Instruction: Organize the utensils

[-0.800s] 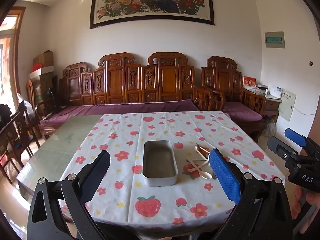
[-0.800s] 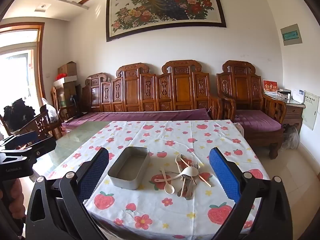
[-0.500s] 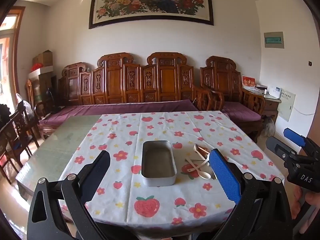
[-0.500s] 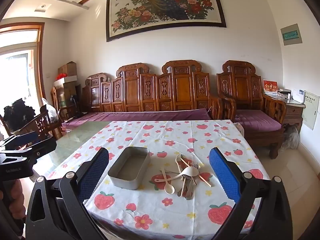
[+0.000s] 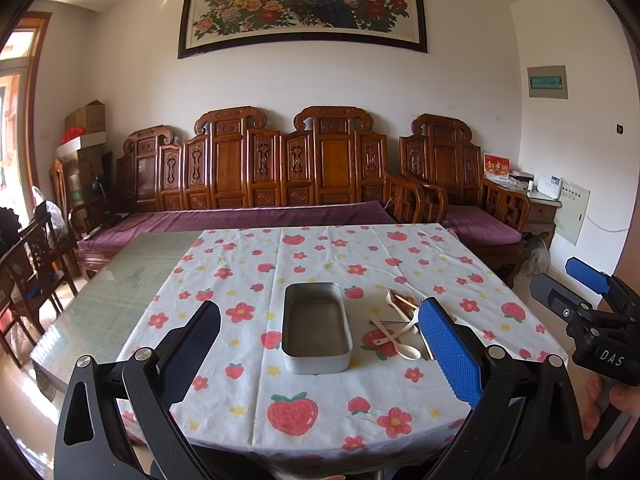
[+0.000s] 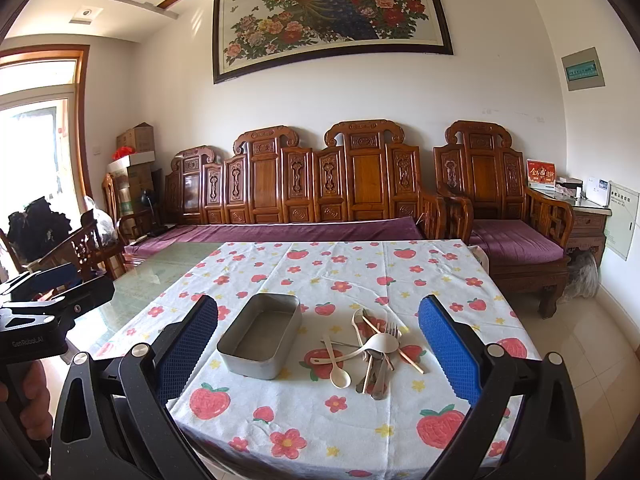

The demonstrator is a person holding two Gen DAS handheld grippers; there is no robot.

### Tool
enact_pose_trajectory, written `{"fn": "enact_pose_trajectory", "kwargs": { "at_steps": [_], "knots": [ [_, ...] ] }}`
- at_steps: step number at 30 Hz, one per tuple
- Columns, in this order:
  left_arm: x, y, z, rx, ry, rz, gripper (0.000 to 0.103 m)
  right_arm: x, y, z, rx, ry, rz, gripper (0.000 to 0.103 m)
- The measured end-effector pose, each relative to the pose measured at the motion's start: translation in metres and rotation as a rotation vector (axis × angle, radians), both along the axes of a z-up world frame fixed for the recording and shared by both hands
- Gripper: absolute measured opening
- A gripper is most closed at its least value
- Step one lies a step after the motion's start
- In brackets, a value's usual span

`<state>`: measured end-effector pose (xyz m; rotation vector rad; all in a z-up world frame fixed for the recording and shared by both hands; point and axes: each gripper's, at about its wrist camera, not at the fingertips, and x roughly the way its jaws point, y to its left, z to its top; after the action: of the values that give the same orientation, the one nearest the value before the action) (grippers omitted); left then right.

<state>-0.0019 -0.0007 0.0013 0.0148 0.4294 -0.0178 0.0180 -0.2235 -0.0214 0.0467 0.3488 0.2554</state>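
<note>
Metal tin (image 6: 260,336) sits empty on the worktop (image 6: 320,420); utensils (image 6: 372,350) piled just beside it, none sorted yet; left hand-held gripper (image 5: 320,344) and right hand-held gripper (image 6: 318,340) both gape wide, holding nothing.

White "DAS" on the black body of the right gripper (image 5: 588,312) — left wrist view, "GenRoboAI"-like lettering on the left gripper (image 6: 52,300) body — partly legible, painting's characters unreadable
</note>
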Motion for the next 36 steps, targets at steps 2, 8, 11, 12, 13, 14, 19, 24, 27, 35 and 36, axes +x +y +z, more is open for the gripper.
{"fn": "enact_pose_trajectory", "kwargs": {
  "at_steps": [2, 8, 11, 12, 13, 14, 19, 24, 27, 35, 36],
  "knots": [
    [0.000, 0.000, 0.000, 0.000, 0.000, 0.001, 0.096, 0.000, 0.000, 0.000, 0.000, 0.000, 0.000, 0.100],
    [0.000, 0.000, 0.000, -0.001, -0.002, 0.000, 0.096, 0.000, 0.000, 0.000, 0.001, 0.000, 0.000, 0.100],
    [-0.001, -0.001, 0.009, 0.000, -0.001, 0.000, 0.096, 0.000, 0.000, 0.000, 0.001, 0.000, 0.000, 0.100],
    [-0.001, -0.001, 0.010, 0.000, -0.001, 0.000, 0.096, 0.000, 0.000, 0.000, 0.000, 0.001, 0.000, 0.100],
    [-0.001, -0.002, 0.010, 0.000, 0.000, -0.001, 0.096, 0.000, 0.000, 0.000, -0.001, 0.002, -0.001, 0.100],
    [-0.001, -0.001, 0.009, -0.001, -0.002, 0.000, 0.096, 0.000, 0.000, 0.000, 0.002, 0.001, 0.000, 0.100],
    [-0.002, -0.002, 0.010, -0.002, -0.002, -0.001, 0.096, 0.000, 0.000, 0.000, 0.002, 0.000, 0.000, 0.100],
    [-0.002, -0.002, 0.010, -0.002, -0.003, -0.001, 0.096, -0.001, 0.000, 0.000, 0.002, 0.000, 0.001, 0.100],
    [-0.002, -0.002, 0.010, -0.002, -0.004, 0.000, 0.096, -0.002, 0.000, 0.001, 0.002, 0.000, 0.001, 0.100],
    [-0.003, -0.004, 0.013, -0.002, -0.004, -0.001, 0.096, -0.003, 0.000, 0.001, 0.003, -0.001, 0.002, 0.100],
    [-0.003, -0.004, 0.012, -0.002, -0.003, -0.001, 0.096, -0.003, 0.000, 0.001, 0.003, -0.001, 0.001, 0.100]
  ]
}}
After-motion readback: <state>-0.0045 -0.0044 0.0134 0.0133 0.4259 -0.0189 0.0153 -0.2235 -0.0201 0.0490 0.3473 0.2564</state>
